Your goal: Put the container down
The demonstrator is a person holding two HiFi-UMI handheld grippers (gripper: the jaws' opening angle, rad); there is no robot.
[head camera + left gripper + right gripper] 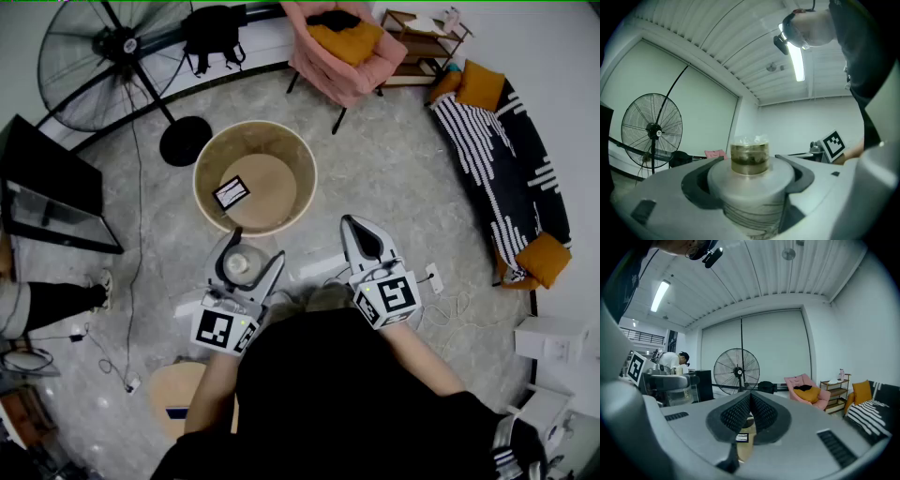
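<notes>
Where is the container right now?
The container is left of centre in the head view, clamped in the left gripper, just on the person's side of the round table.

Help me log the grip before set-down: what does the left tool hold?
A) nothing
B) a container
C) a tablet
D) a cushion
B: the left tool is clamped on both sides of the container.

The right tongs (750, 399) are pressed together before a standing fan (736, 372).
</notes>
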